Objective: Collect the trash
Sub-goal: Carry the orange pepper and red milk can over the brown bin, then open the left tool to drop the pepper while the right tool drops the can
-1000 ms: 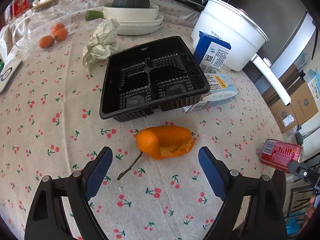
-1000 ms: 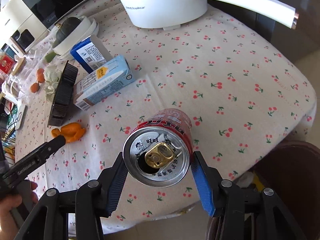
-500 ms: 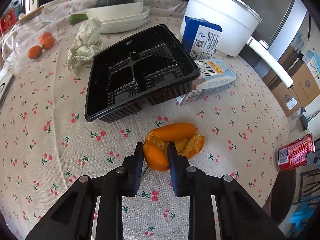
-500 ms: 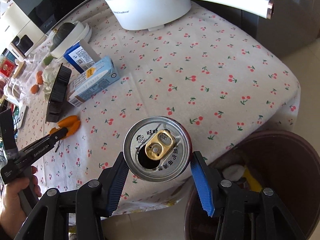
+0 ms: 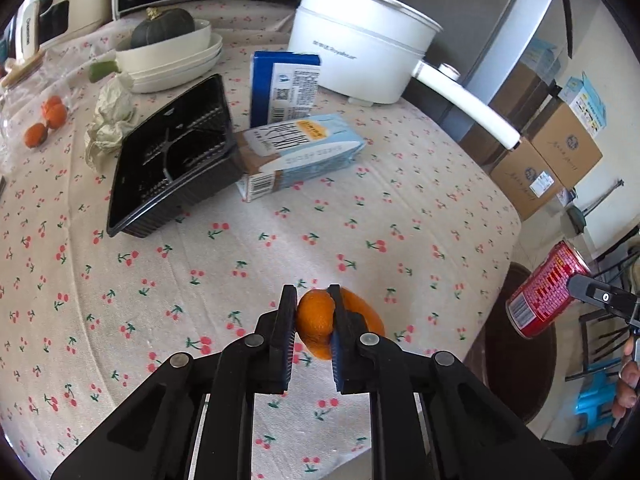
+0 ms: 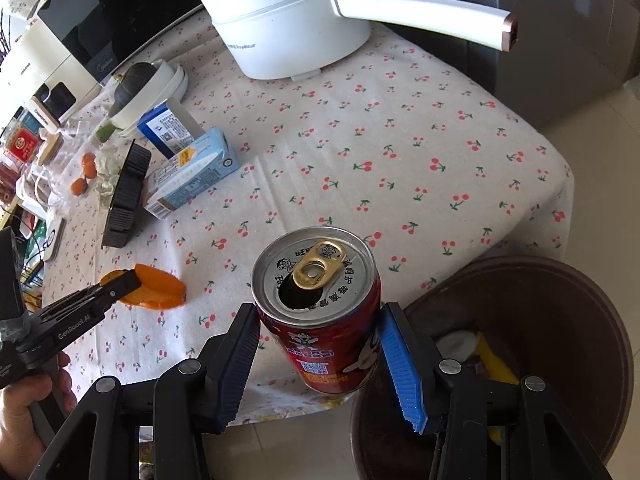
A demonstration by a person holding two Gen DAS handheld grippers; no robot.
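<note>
A second ago the left gripper [image 5: 313, 308] stood wide open over the peel [image 5: 316, 322]; its jaws have since clamped it. The right gripper [image 6: 320, 354] has carried the can [image 6: 320, 308] off the worktop [image 6: 400, 152], toward the bin [image 6: 560, 300] at four o'clock.

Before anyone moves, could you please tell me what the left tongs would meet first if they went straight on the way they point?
Probably the cherry-print tablecloth just past the orange peel that the left tongs hold; depth is unclear.

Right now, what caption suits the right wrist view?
Right gripper carries a red can toward the brown bin.
</note>
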